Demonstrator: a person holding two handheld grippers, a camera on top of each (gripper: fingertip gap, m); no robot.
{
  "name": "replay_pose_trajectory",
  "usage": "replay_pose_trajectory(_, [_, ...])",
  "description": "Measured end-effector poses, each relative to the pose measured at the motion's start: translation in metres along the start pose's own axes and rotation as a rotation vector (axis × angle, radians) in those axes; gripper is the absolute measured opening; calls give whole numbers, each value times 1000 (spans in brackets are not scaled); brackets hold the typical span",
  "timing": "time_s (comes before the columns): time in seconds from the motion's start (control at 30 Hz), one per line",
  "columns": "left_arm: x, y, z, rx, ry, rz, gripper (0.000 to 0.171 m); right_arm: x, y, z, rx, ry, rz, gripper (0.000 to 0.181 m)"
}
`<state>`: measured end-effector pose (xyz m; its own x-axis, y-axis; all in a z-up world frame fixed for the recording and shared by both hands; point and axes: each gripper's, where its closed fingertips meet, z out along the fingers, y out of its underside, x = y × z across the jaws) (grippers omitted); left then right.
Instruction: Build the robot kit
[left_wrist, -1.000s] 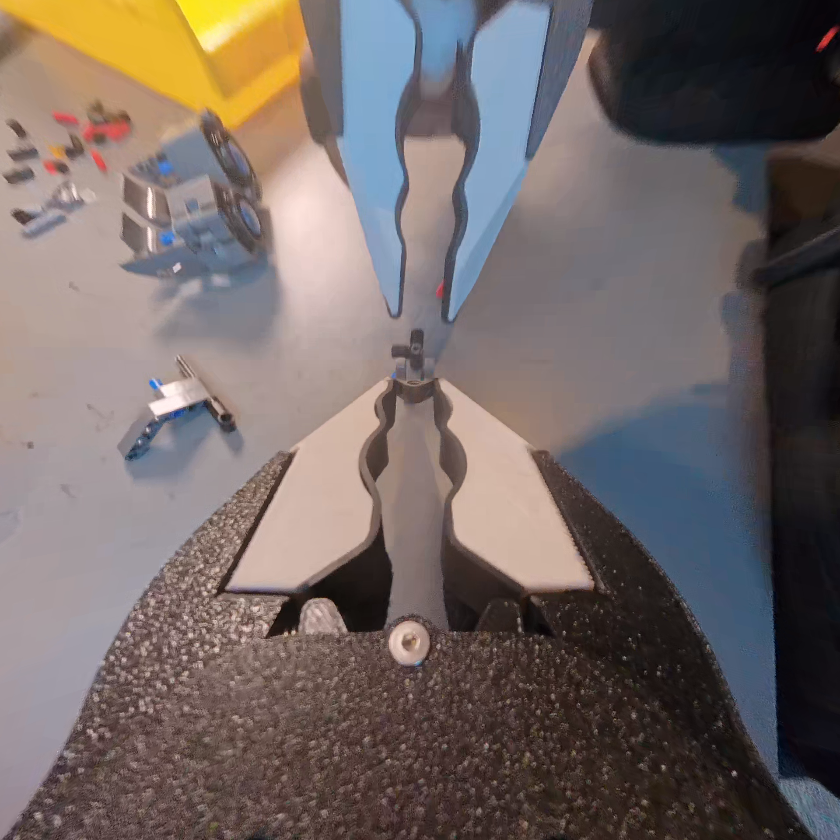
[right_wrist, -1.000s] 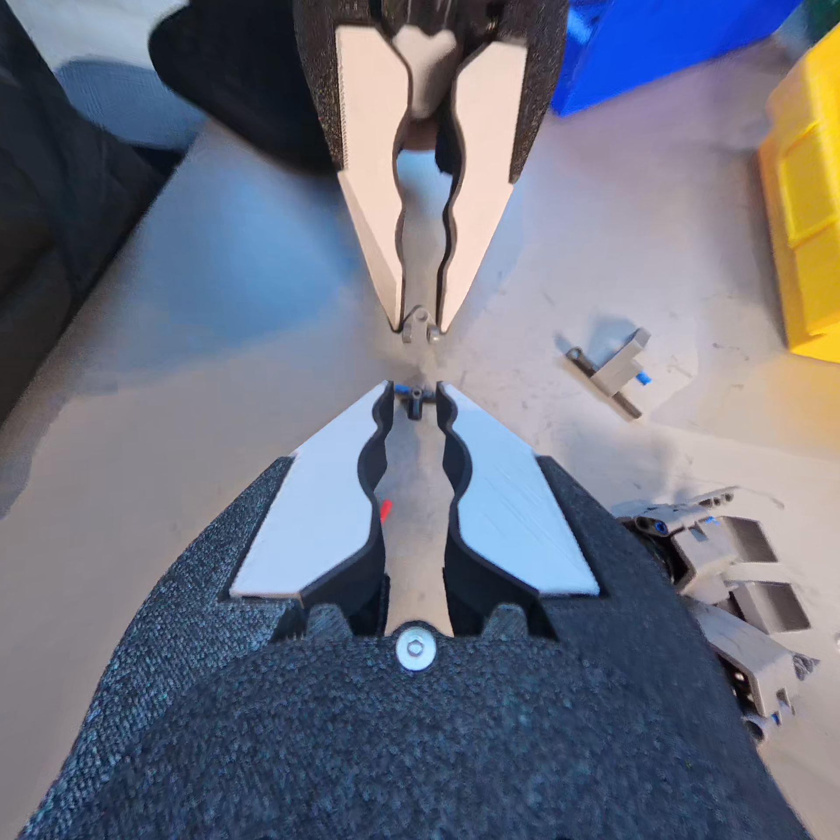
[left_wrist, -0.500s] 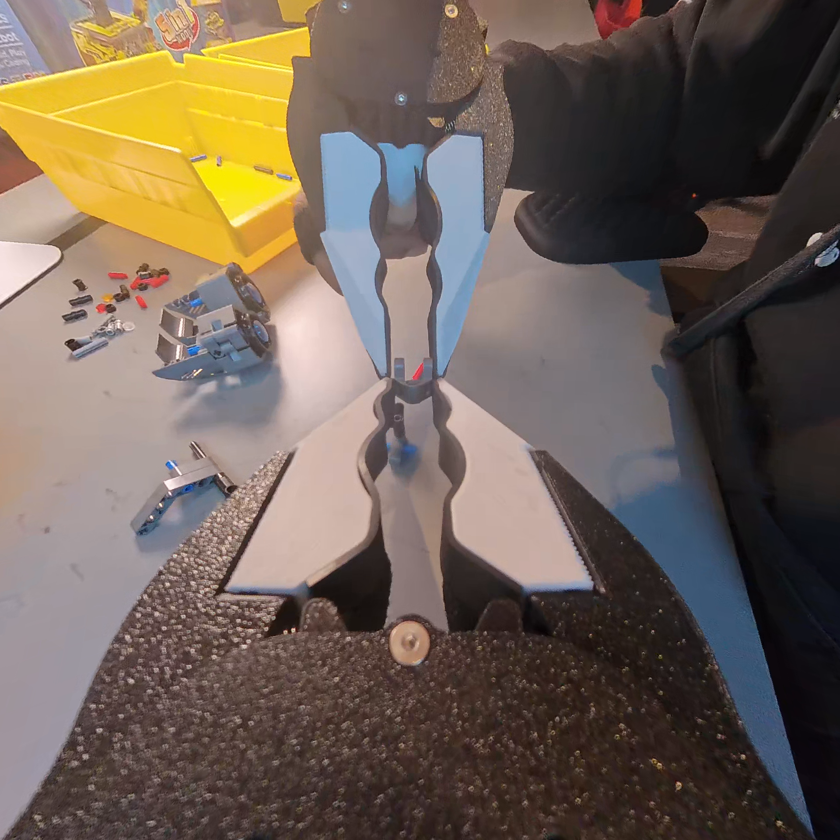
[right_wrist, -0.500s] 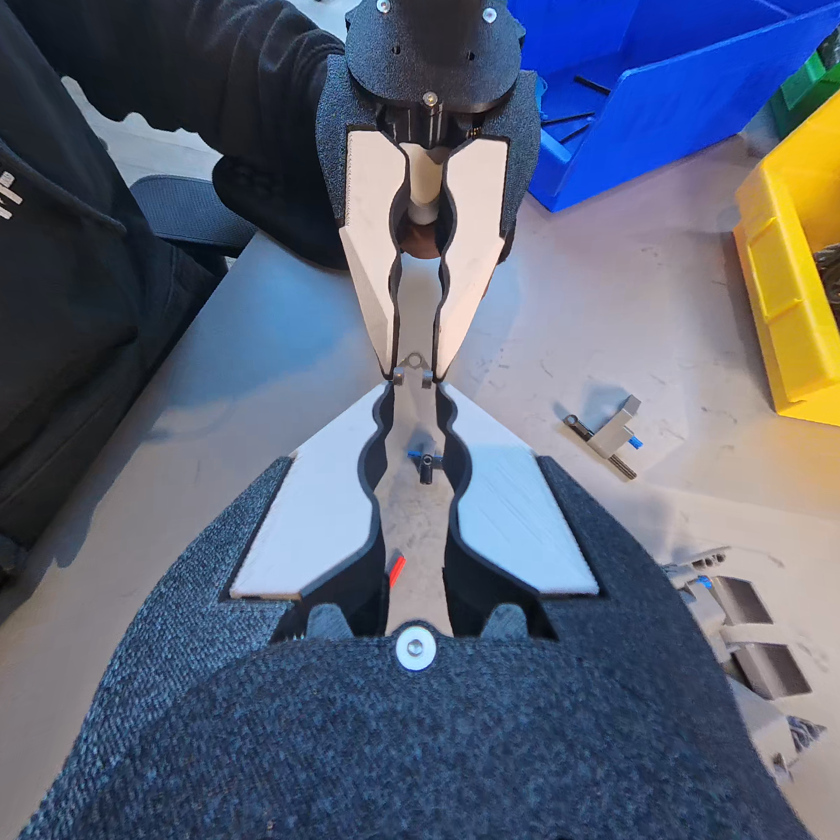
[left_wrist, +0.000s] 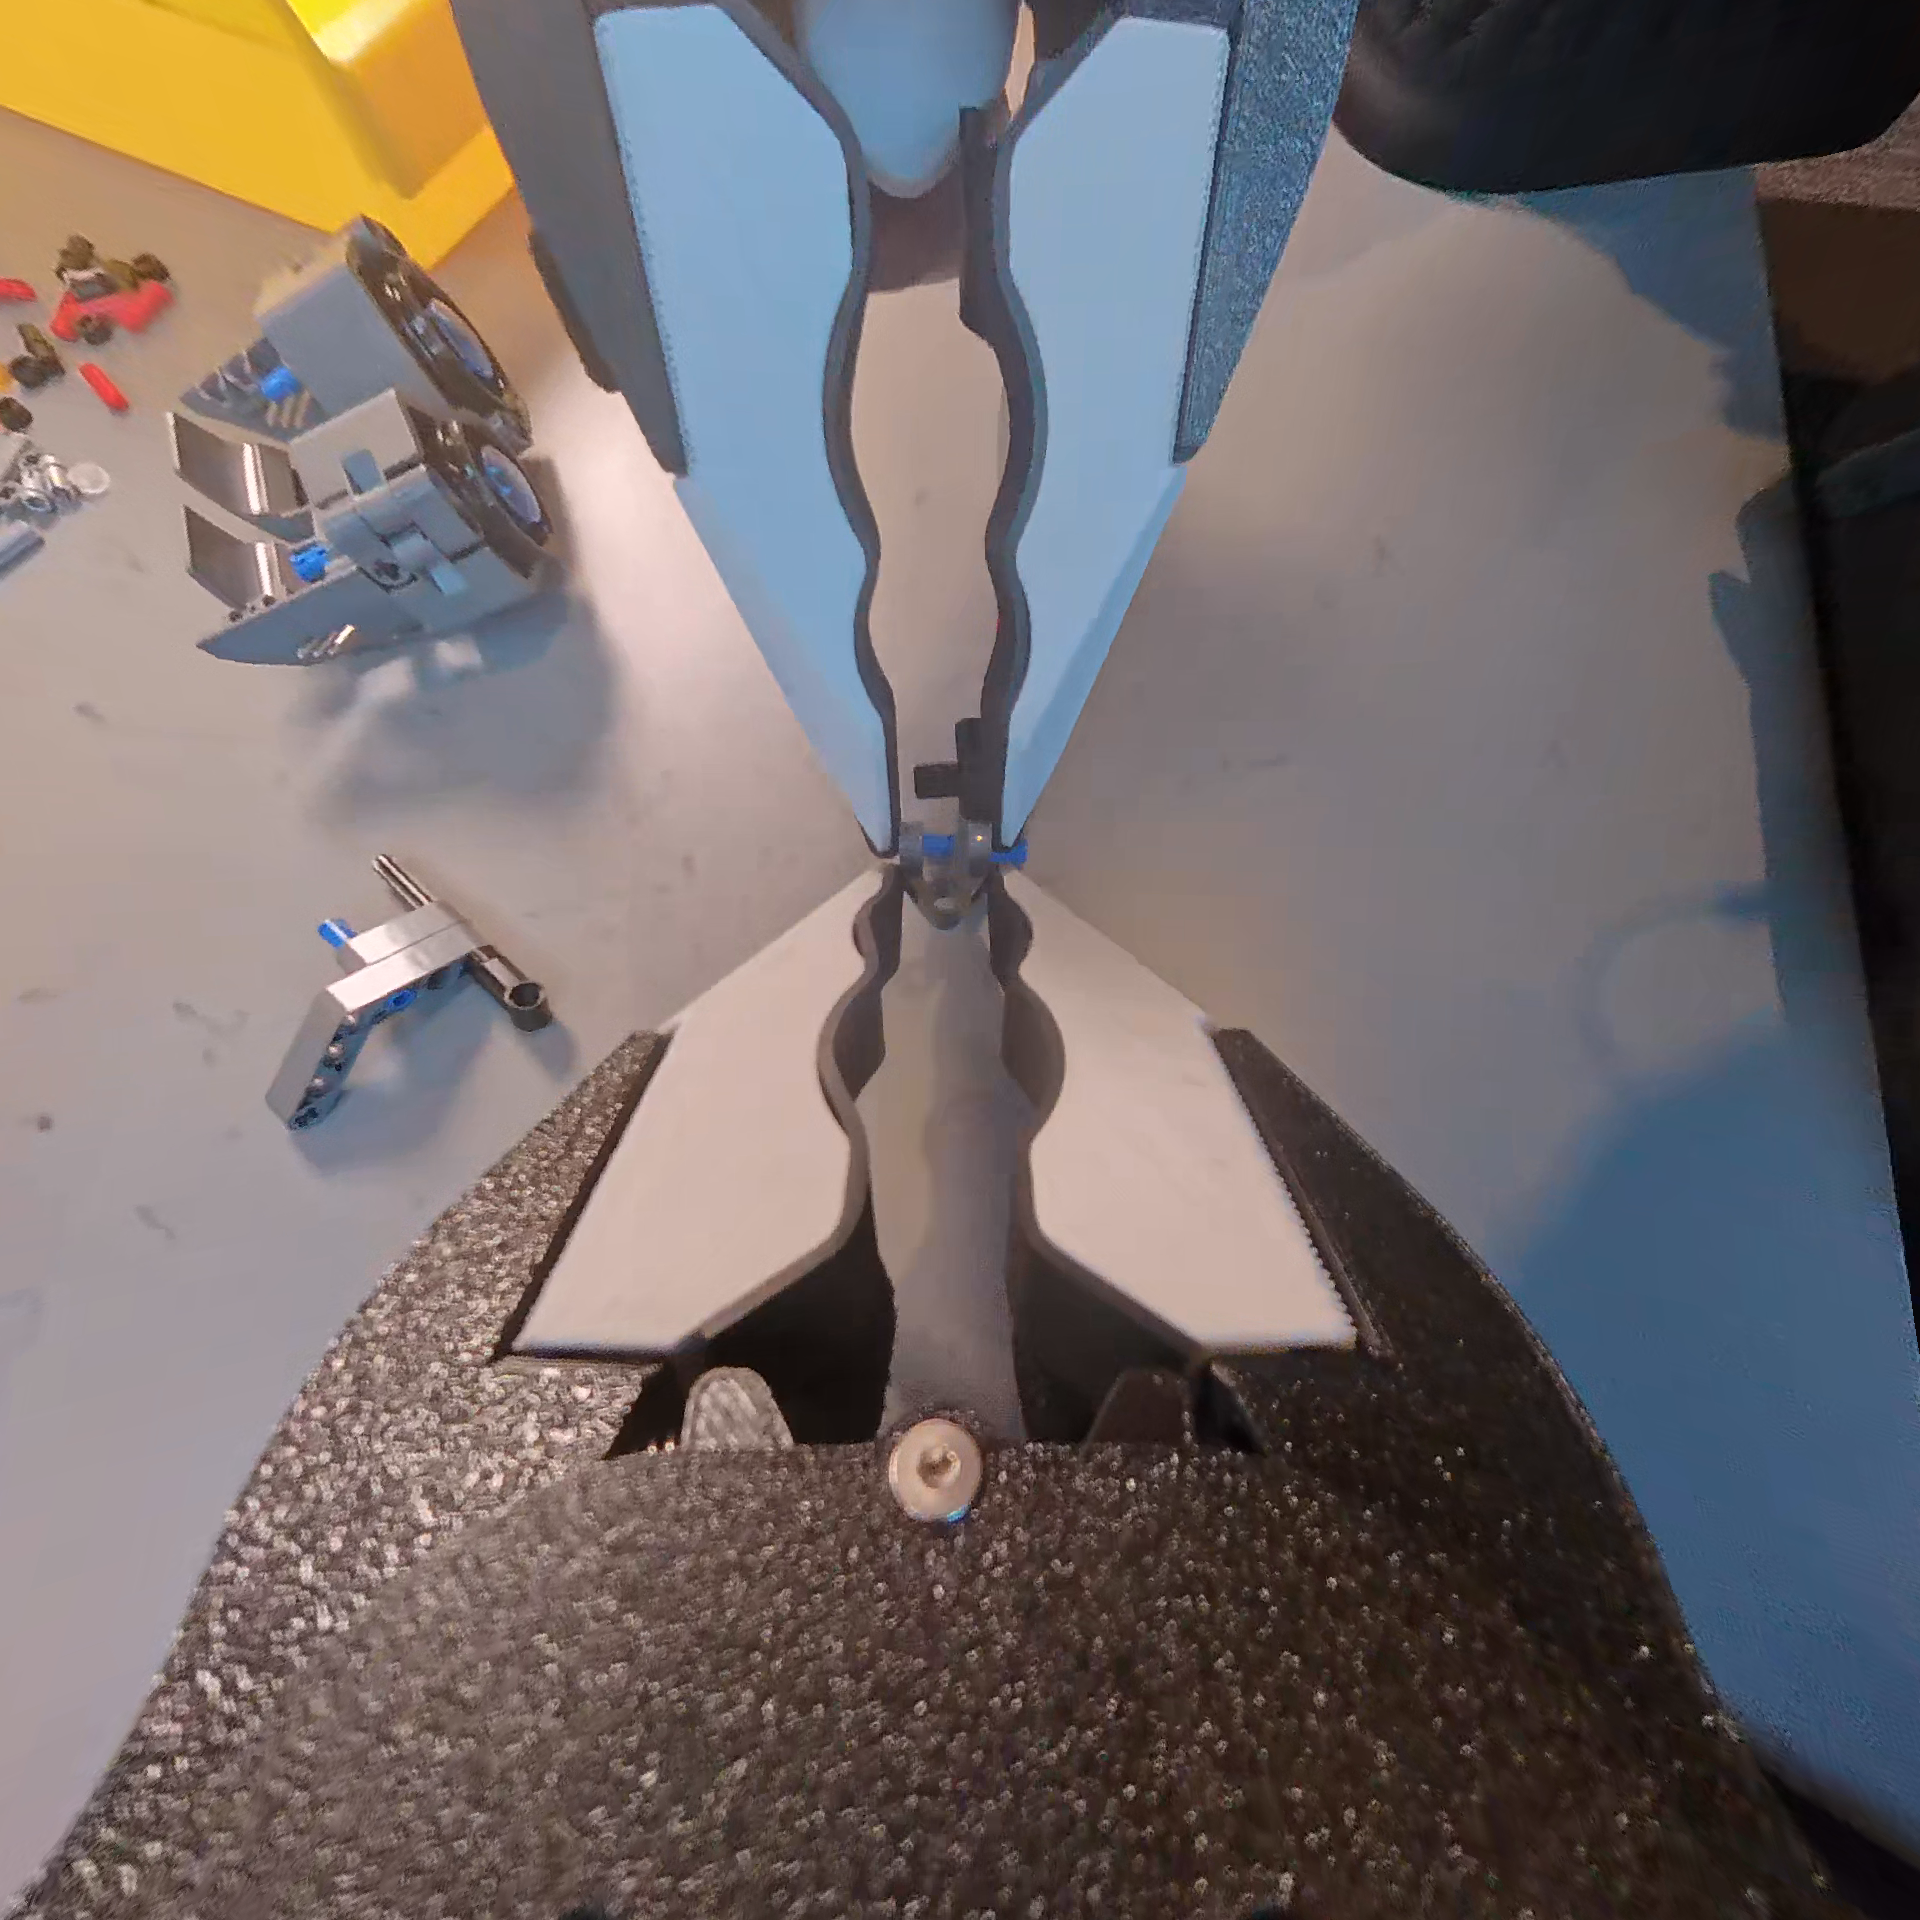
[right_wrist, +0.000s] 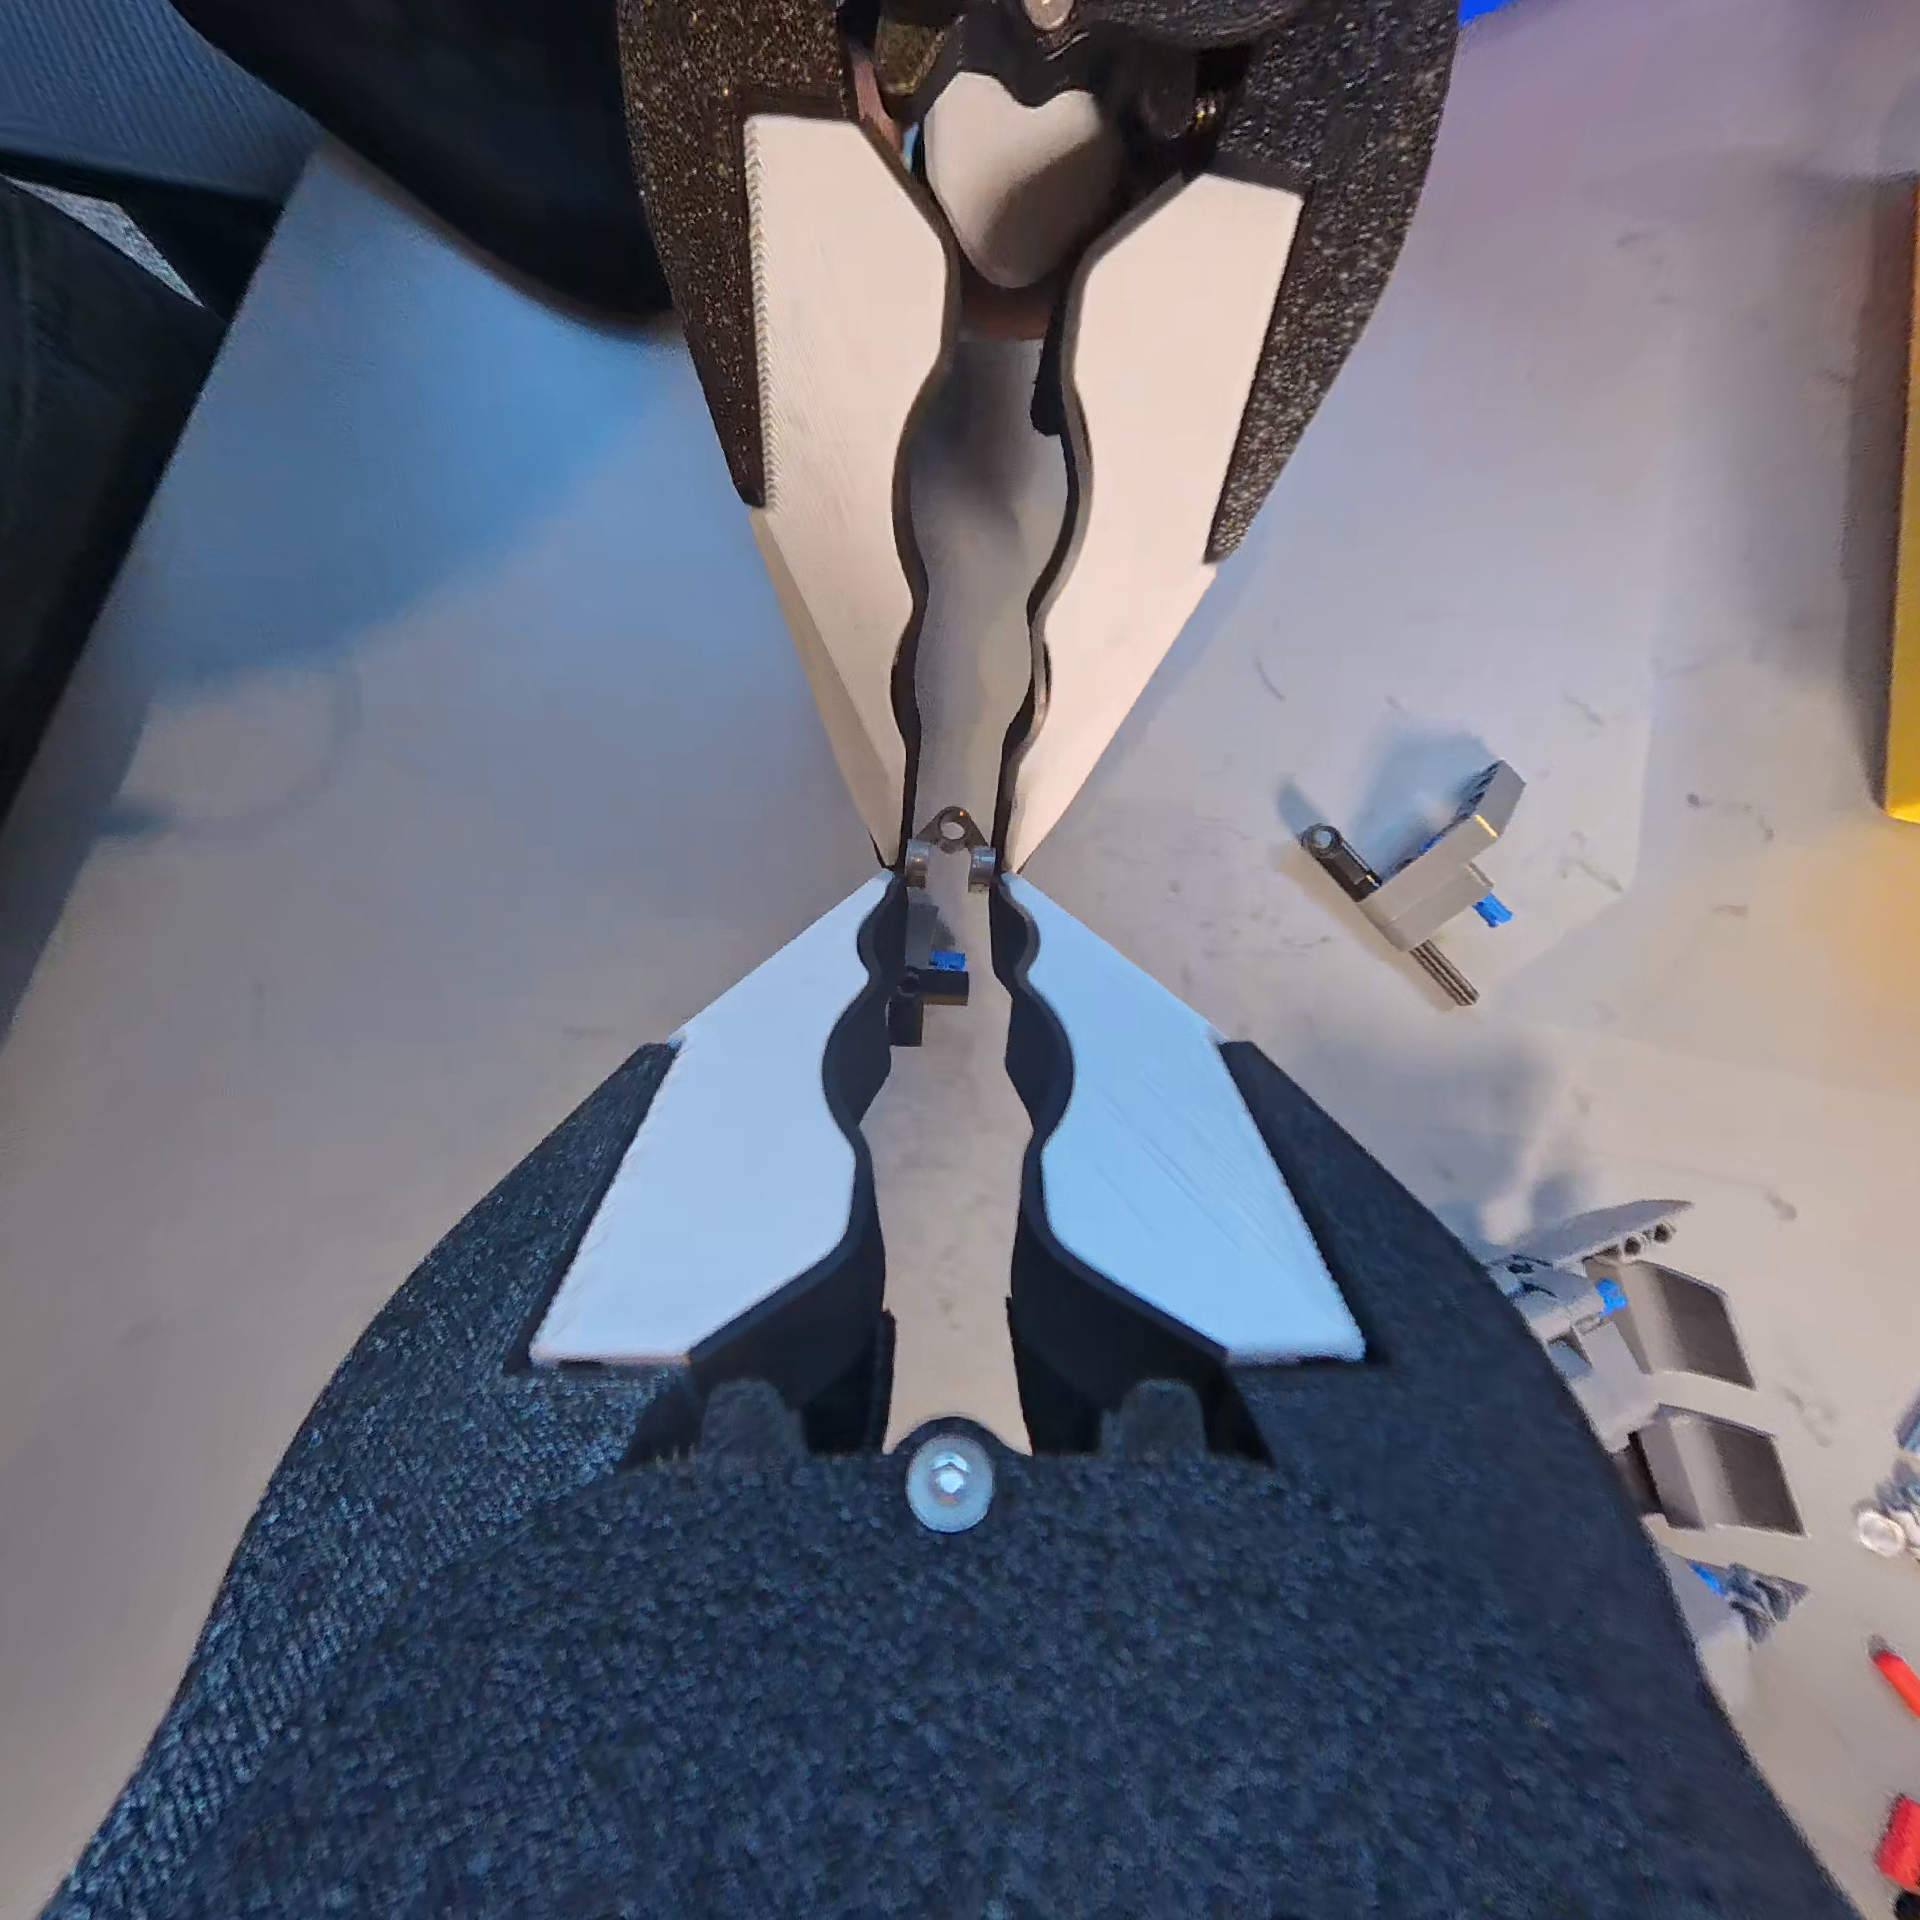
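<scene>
My left gripper (left_wrist: 940, 902) is shut on a small grey connector (left_wrist: 940, 888) at its tips. My right gripper (right_wrist: 945, 888) faces it tip to tip, closed to a narrow gap. A blue pin (left_wrist: 1013, 854) shows at the right gripper's tips, against the connector's two lugs (right_wrist: 948, 836). A small black piece with a blue peg (right_wrist: 916, 987) seems to lie on the grey table below, seen through the right gripper's gap. It also shows in the left wrist view (left_wrist: 961, 756). Both grippers hover just above the table (left_wrist: 1403, 727).
A grey brick assembly with black wheels (left_wrist: 364, 499) stands to my left; it also shows in the right wrist view (right_wrist: 1683, 1382). A grey beam on a black axle (left_wrist: 405, 977) lies nearer. Loose red and black parts (left_wrist: 94, 312) and a yellow bin (left_wrist: 260, 104) lie beyond. A person's dark sleeve (left_wrist: 1662, 83) is at the table edge. Less than 4 cm separates the two grippers' tips.
One second ago the tips were a little apart. Half a second ago they met, raised and tilted up. Now both grippers are lower and closer to the table, tips still together.
</scene>
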<state>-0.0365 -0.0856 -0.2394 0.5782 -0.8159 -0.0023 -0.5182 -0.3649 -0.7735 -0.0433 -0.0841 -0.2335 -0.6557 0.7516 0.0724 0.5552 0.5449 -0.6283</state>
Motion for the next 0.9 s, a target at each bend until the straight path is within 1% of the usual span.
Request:
replay_pose_trajectory(0.1, [-2, 1, 2, 10, 8, -10, 16, 1, 2, 1, -3, 16, 12, 15])
replay_pose_trajectory(0.2, [-2, 4, 2, 10, 14, -33, 16, 1, 1, -6, 21, 15, 44, 21])
replay_pose_trajectory(0.33, [-2, 8, 4, 0, 16, -41, 15, -1, 11, -16, 17, 26, 69, 25])
replay_pose_trajectory(0.4, [-2, 11, 6, -10, 18, -41, 15, -2, 17, -15, 9, 35, 83, 25])
replay_pose_trajectory(0.6, [-1, 19, 11, -57, 17, -28, 15, -5, 23, -8, 17, 45, 95, 15])
replay_pose_trajectory(0.77, [-1, 19, 11, -63, 15, -19, 15, -4, 21, -8, 21, 49, 88, 12])
replay_pose_trajectory(0.9, [-1, 19, 11, -71, 23, -16, 15, -5, 21, -8, 32, 47, 87, 13])
